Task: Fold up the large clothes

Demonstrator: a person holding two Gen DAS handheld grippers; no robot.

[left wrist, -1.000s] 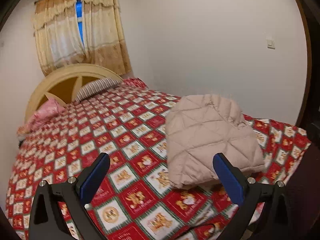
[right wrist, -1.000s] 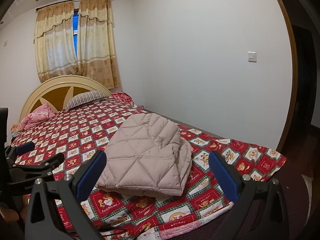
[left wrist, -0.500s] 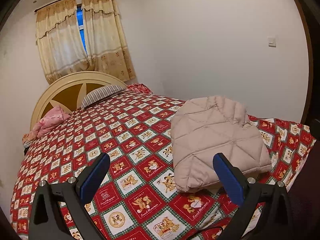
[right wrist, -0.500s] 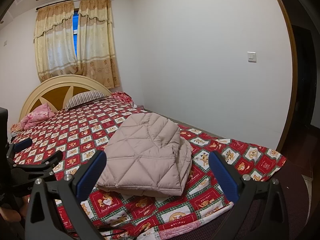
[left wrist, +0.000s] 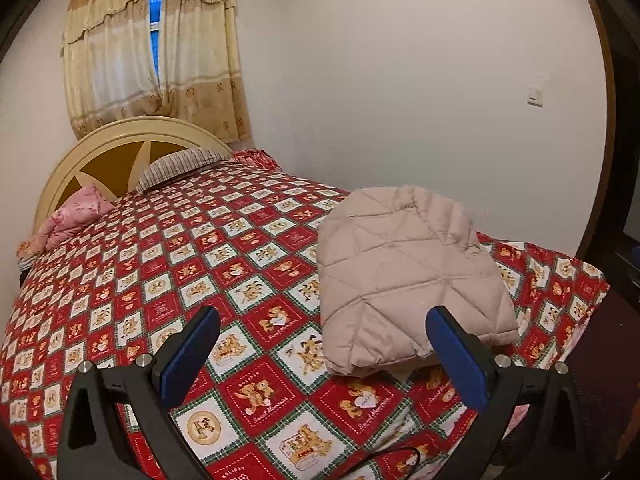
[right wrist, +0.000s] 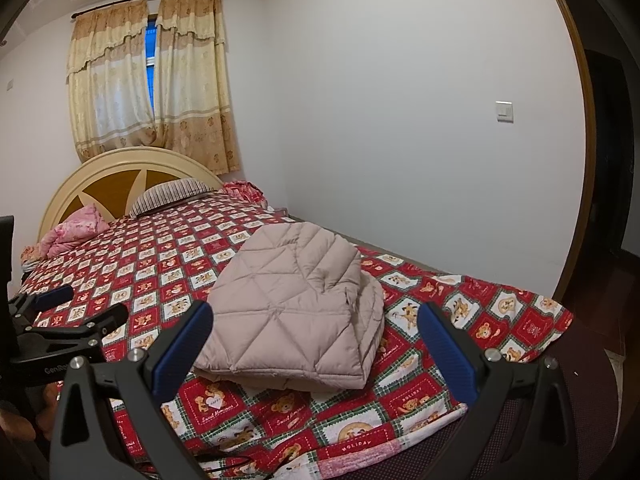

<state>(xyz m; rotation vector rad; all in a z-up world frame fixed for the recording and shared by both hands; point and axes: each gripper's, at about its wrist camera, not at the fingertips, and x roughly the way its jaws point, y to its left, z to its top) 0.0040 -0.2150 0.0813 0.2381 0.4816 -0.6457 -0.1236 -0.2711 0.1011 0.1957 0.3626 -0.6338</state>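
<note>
Quilted beige jacket (right wrist: pixel 296 304) sits centre frame in my right view, centre-right in the left view, folded into a compact stack on the red patterned bedspread (left wrist: pixel 168 280). Fold looks done; the layers underneath are hidden, so maybe a tuck left. My left gripper (left wrist: pixel 322 354) and right gripper (right wrist: pixel 316 344) both spread wide, holding nothing, clear of the fabric. No other garment visible to fold.

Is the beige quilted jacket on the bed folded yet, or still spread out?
Folded. The jacket lies as a compact stacked bundle on the bedspread, layered edges showing, no sleeves spread out.
</note>
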